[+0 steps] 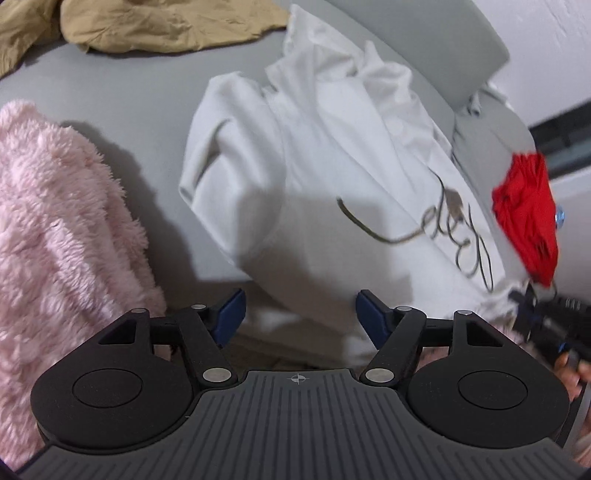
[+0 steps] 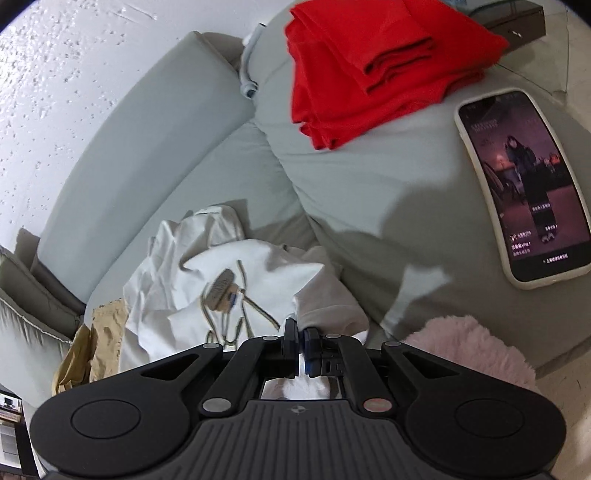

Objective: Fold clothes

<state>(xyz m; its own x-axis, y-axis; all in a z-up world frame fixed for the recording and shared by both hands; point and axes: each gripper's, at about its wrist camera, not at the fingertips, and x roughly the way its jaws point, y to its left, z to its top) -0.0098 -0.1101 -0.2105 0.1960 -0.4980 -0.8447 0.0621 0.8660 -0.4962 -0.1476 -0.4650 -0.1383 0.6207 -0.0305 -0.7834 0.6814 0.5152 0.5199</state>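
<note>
Left tool (image 1: 299,314) was wide open, blue pads well apart, nothing between them; it hovered just short of the near edge of the white shirt (image 1: 314,177). Right tool (image 2: 301,345) was pinched closed on a fold of that same white shirt (image 2: 229,295), cloth bunched between the pads.

Count on the grey sofa (image 2: 155,155):
- 1 white shirt with a cursive print, crumpled, centre of the left view, running toward 1 o'clock.
- 1 pink fleece (image 1: 55,229) at 9 o'clock in the left view, just beside the shirt; in the right view its edge (image 2: 469,350) sat at 4 o'clock.
- 1 tan garment (image 1: 155,26) at 11 o'clock, apart from the shirt.
- 1 red garment (image 2: 373,66), folded, at 12 o'clock in the right view on a cushion.
- 1 phone (image 2: 524,184), screen lit, at 2 o'clock, near the red garment, not touching.
</note>
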